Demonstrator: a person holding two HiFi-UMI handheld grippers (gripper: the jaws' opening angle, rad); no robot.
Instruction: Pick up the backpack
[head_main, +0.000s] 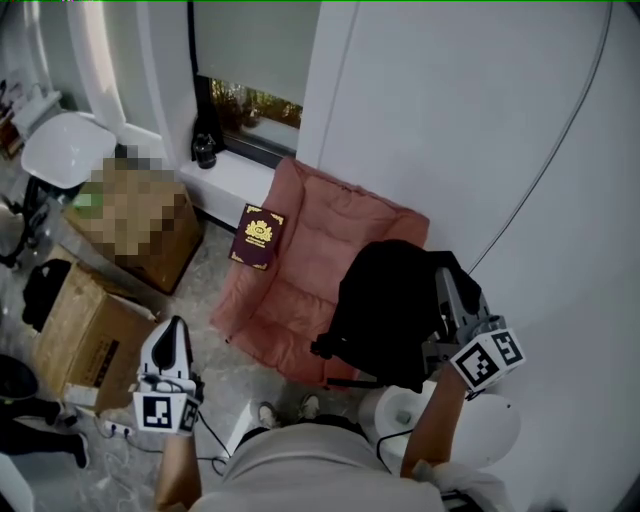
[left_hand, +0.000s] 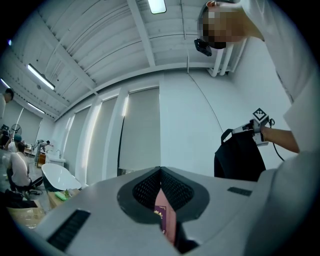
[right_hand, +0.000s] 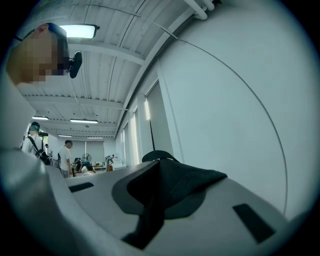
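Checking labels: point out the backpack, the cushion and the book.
backpack (head_main: 385, 300), head view, middle of its black body.
cushion (head_main: 325, 240), head view, bare pink upper panel.
book (head_main: 259, 238), head view, centre of its maroon cover.

The black backpack (head_main: 392, 310) is held up by its top strap, which is pinched between the closed jaws of the right gripper (head_main: 450, 285). Its soft, slack body is seen hanging below that gripper and to its left, with a loop handle standing above the jaws
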